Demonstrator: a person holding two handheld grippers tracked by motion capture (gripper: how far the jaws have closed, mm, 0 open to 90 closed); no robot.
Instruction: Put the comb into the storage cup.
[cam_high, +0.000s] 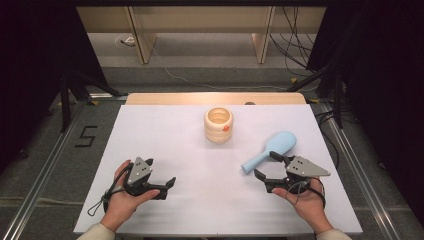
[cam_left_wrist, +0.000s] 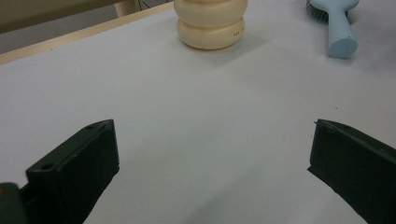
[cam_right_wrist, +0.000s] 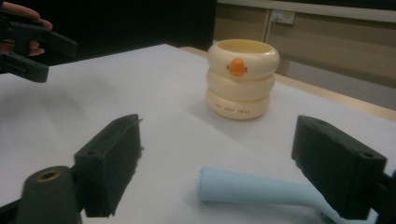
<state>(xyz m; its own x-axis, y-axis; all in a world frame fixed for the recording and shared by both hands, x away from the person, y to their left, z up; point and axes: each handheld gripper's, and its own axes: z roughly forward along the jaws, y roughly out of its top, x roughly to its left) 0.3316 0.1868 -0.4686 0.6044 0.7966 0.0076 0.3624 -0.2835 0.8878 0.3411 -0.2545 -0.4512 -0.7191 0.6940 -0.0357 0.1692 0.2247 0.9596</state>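
The right gripper (cam_high: 266, 166) has its jaws spread around the handle of the light blue hairbrush (cam_high: 269, 151), one jaw on each side; in the right gripper view the handle (cam_right_wrist: 252, 189) lies flat between the two black pads with a clear gap to each, so nothing is pinched yet. From that gripper the brush runs toward two o'clock, its oval head farthest away, bristles apparently face down, though the head is too small to be sure. At about eleven o'clock from the right gripper, well apart, stands the cream ribbed cup (cam_high: 219, 125), upright and open-topped, with an orange mark on its side. At nine o'clock, across the white table (cam_high: 165, 130), the left gripper (cam_high: 170, 184) rests with jaws wide and nothing between them. Judging by this, the work is at its start: the grasp remains to be closed, and the brush probably still has to be lifted and stood in the cup.
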